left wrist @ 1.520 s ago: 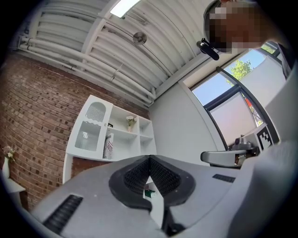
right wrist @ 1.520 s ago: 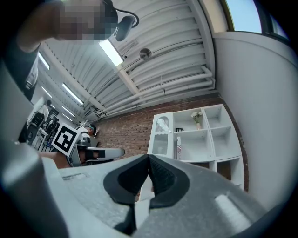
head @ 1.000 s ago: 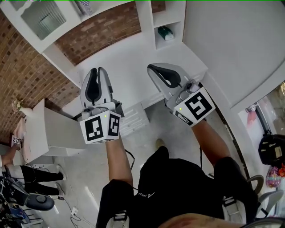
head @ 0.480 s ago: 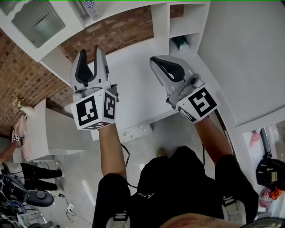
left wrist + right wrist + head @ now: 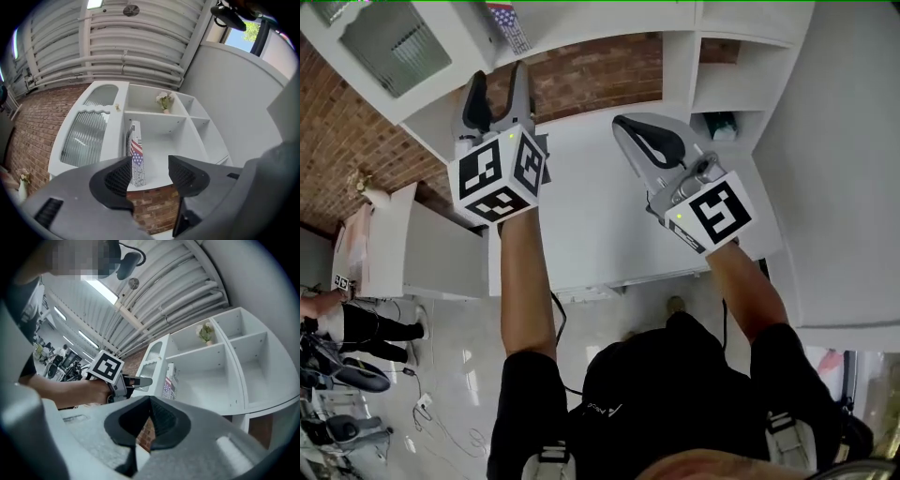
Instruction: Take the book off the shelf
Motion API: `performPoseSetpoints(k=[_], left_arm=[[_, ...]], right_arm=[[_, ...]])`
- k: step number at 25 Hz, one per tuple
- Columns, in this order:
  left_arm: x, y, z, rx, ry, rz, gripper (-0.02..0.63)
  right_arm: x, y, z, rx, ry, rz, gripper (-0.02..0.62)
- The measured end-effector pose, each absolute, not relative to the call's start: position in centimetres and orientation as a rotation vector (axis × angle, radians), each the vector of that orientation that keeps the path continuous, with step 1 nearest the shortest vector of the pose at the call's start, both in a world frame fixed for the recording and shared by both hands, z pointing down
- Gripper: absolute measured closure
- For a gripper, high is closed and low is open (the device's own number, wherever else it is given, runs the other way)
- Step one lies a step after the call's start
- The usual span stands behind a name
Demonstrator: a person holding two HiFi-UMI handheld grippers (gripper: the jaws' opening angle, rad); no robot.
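Observation:
The book (image 5: 136,157), with a stars-and-stripes cover, stands upright at the left side of a white shelf compartment (image 5: 161,140). In the head view only its lower end (image 5: 511,23) shows at the top edge. My left gripper (image 5: 497,86) is raised towards it, still short of the shelf; its jaws are opening and nothing is between them. Seen from the left gripper view, the book lies just beyond the left gripper (image 5: 150,176), behind the left pad. My right gripper (image 5: 649,142) is shut and empty, held over the white desk. The right gripper view shows the book (image 5: 169,380) and the left gripper (image 5: 136,380).
The white shelf unit has several cubbies; one upper cubby holds a small plant (image 5: 164,101). A ribbed-glass cabinet door (image 5: 86,136) is left of the book. A brick wall (image 5: 591,75) runs behind the white desk (image 5: 591,216). A green box (image 5: 724,125) sits in a cubby at the right.
My left gripper has risen towards the shelf and its jaws have spread apart. The head view has tilted up, bringing the book's end into sight. The right gripper has stayed shut.

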State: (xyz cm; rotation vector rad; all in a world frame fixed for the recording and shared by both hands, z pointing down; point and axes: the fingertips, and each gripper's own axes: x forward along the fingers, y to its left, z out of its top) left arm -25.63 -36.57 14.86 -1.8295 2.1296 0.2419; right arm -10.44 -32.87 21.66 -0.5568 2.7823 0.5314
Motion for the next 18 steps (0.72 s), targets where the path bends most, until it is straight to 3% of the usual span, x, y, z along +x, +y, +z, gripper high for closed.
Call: performPoseSetpoints(k=[18], left_arm=[[-31.4, -52.2, 12.7, -1.513, 2.527, -0.060, 0.319]], right_arm=[[-6.7, -43.2, 22.7, -0.220, 2.814, 0.456, 0.594]])
